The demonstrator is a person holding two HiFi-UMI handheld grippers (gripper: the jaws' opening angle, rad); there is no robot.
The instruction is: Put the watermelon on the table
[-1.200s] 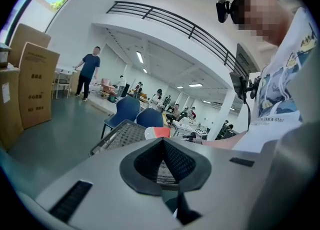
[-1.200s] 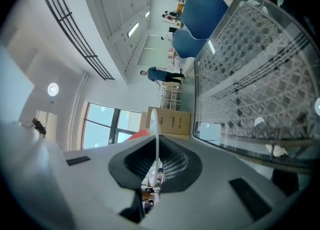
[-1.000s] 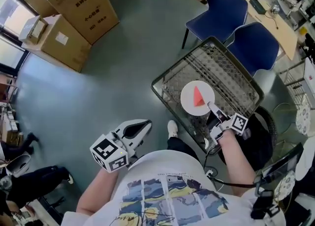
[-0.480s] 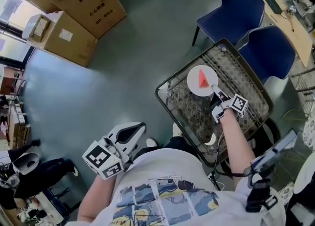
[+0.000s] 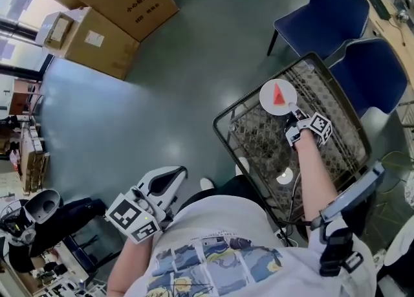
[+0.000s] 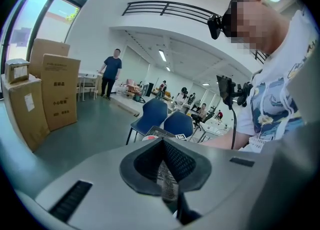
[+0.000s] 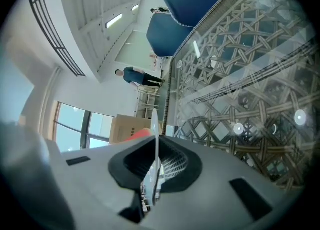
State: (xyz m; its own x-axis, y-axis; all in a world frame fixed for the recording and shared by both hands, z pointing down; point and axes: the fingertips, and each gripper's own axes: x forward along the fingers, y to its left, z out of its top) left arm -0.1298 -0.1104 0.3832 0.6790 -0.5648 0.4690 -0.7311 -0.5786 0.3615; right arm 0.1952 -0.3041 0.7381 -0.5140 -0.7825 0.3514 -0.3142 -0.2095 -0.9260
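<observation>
While the right gripper [image 5: 294, 109] is clenched on the near rim of a white plate [image 5: 278, 97], the watermelon [image 5: 279, 95], a red wedge, lies on that plate above the far end of the bench [image 5: 223, 135], a glass top over woven wicker. Seen from the right gripper view, the plate [image 7: 156, 124] runs edge-on between the jaws, with the red wedge [image 7: 136, 134] on its upper face and the glass close beside it; I cannot tell whether the plate touches the glass or hangs just above it. By my reading the carry is nearly done: the fruit is over its place, and what is left is to settle the plate flat and let go. The left gripper [image 5: 169, 178] hangs near the person's body at the left, well apart from the bench, its jaws closed together on nothing, taking no part in the job
</observation>
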